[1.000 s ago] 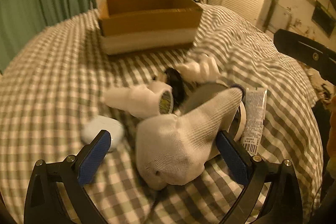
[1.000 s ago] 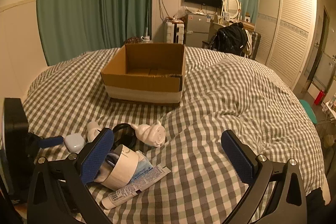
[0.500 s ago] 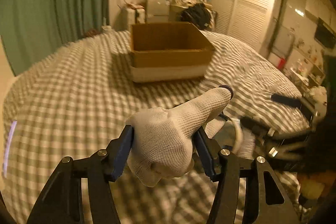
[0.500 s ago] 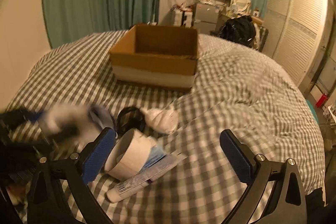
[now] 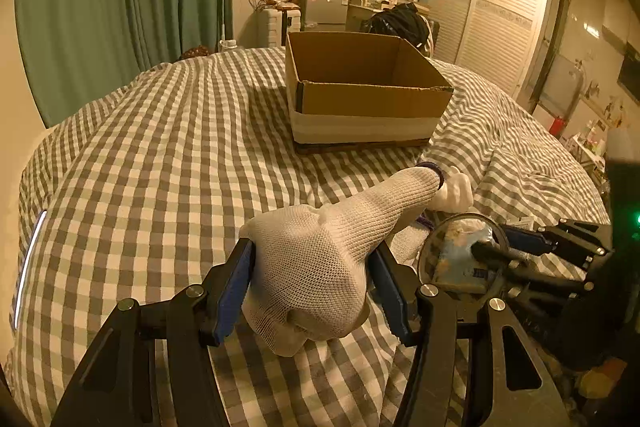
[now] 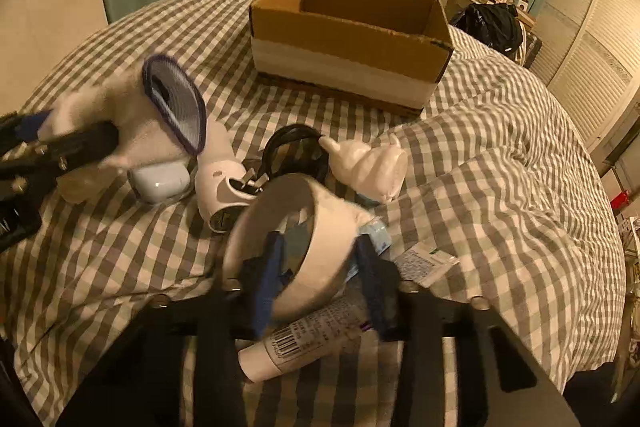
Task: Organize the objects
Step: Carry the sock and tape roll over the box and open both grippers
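My left gripper [image 5: 314,293] is shut on a white knit glove [image 5: 320,267] with a purple cuff and holds it above the checked bed; the glove also shows in the right wrist view [image 6: 160,119]. My right gripper [image 6: 316,275] is shut on the wall of a white bowl [image 6: 312,247], one finger inside it and one outside. The open cardboard box [image 5: 360,87] stands on the bed beyond, also in the right wrist view [image 6: 352,35]; no contents show in the part of its inside that I see.
On the checked bed cover [image 6: 500,187] lie a white earbud case [image 6: 160,183], a white charger plug [image 6: 224,187], a black ring [image 6: 292,155], a white figurine [image 6: 368,163], a tube [image 6: 304,343] and a sachet [image 6: 424,261]. Curtains and furniture stand behind.
My left gripper closed on the glove and lifted it off the pile. My right gripper moved down to the white bowl and closed on its wall.
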Available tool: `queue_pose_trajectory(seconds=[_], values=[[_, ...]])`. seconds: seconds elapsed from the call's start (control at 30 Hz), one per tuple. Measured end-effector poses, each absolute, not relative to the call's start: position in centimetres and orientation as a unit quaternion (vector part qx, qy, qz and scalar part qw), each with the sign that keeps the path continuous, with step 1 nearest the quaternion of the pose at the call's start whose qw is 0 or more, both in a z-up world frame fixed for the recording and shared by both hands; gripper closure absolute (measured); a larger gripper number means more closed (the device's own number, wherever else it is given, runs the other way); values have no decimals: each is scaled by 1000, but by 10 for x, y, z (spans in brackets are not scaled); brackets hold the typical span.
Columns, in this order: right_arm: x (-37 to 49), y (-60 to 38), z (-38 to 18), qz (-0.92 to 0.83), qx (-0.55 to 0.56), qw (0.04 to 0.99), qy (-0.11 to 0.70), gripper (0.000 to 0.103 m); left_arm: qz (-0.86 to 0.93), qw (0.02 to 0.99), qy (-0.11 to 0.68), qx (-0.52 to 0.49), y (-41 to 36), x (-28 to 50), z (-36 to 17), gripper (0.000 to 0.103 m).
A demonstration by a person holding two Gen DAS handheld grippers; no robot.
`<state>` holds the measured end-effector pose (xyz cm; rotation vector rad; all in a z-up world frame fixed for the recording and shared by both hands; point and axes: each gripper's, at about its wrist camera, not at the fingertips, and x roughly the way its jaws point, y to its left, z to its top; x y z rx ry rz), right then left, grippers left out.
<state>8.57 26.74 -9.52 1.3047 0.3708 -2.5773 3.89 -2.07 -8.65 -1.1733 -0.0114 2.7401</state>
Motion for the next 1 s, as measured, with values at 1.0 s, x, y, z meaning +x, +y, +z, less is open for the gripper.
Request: queue_pose_trajectory(seconds=[1.0], values=[[52, 277, 30, -942, 291, 132, 105, 96, 943, 67, -2, -325, -14, -33, -2, 43]])
